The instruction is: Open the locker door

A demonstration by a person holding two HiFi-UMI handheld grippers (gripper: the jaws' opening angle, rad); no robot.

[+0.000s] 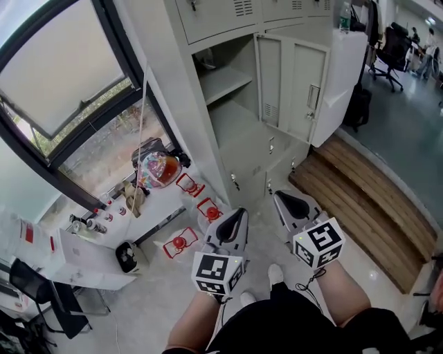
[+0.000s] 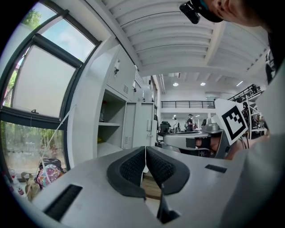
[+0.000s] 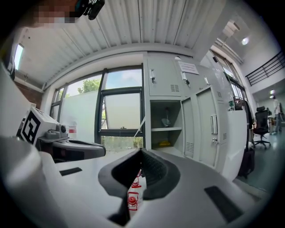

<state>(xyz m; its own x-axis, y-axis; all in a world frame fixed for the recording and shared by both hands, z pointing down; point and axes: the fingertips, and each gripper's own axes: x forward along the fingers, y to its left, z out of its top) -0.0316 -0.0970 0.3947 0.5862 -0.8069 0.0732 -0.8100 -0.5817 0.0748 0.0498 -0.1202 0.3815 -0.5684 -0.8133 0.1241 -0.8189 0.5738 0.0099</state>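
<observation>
Locker door: the locker door is already swung wide and stands out to the right of its bay, handle at the far edge. Looks pretty much done from here, imo.

Locker: tall grey locker bank right next to the window. The doors above and below the open bay are closed.

What's inside: one shelf splits the open bay. The right gripper view shows a small yellow thing on the bay's bottom and a small greyish object up on the shelf. Can't tell what either one is.

Left gripper: the left gripper hangs low in front of the person's legs, well apart from the locker. Its jaws are pressed together with nothing in them.

Right gripper: the right gripper is just beside it, same deal, with its jaws closed tight and empty.

Why there: both parked low and closed reads like a rest pose to me, since nothing's left to pull.

Floor stuff: the red-framed things and a colourful bag sit by the window, and a wooden step is on the other side. None of it is in the door's way.
</observation>
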